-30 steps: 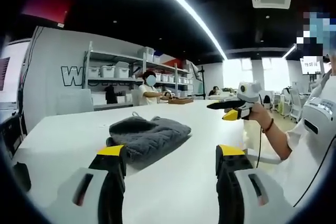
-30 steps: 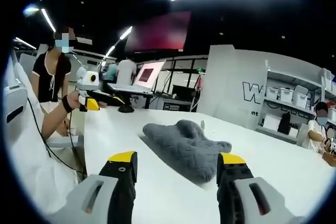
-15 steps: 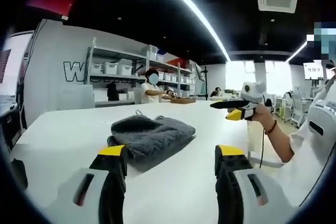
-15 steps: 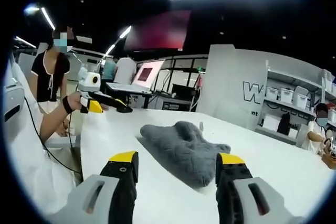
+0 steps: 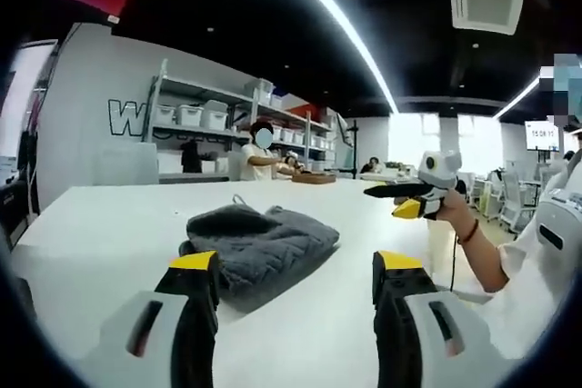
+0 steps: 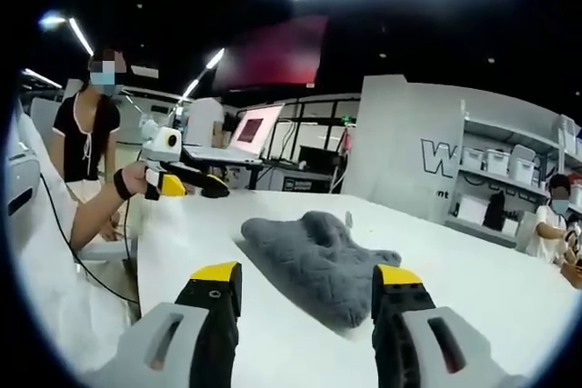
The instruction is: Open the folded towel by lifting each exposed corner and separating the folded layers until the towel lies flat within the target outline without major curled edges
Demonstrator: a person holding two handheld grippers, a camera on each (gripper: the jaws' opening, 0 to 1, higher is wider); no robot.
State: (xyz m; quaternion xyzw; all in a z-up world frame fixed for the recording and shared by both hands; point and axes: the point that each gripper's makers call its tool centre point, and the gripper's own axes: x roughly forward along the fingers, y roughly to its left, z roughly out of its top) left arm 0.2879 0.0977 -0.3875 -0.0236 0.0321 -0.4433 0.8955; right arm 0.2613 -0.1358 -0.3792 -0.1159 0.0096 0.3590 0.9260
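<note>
Left gripper view, towel: a grey towel (image 5: pixel 259 244) lies bunched and folded on a white tabletop (image 5: pixel 100 224), just ahead of the left gripper (image 5: pixel 296 270), nearer its left finger.
Left gripper view, fingers: the 2 yellow-tipped fingers (image 5: pixel 195 265) stand wide apart with nothing between them, above the tabletop and short of the towel.
Left gripper view, other tool: the right gripper (image 5: pixel 386 193) comes in from the right, held in a hand (image 5: pixel 446 211), well apart from the towel; whether its fingers are apart or together cannot be told here.
Left gripper view, background: shelves with white bins (image 5: pixel 186 115) and a seated person (image 5: pixel 259 156) far behind.
Right gripper view, towel: the same towel sits between and beyond the right gripper's own 2 fingers, a lumpy mound with a drooping edge toward the right finger.
Right gripper view, fingers: wide apart, empty, not touching the cloth.
Right gripper view, other tool: the left gripper shows at the left, above the tabletop's edge.
Target outline: none can be made out on the tabletop.
Risk 1: no clean corner is exposed, so a pinch could take several layers at once and drag the whole bundle instead of opening it.
Risk 2: a lift from 1 side alone would likely slide the towel across the smooth tabletop.
Risk 3: a shallow bite on the thick cloth may slip off and leave a curled edge.
</note>
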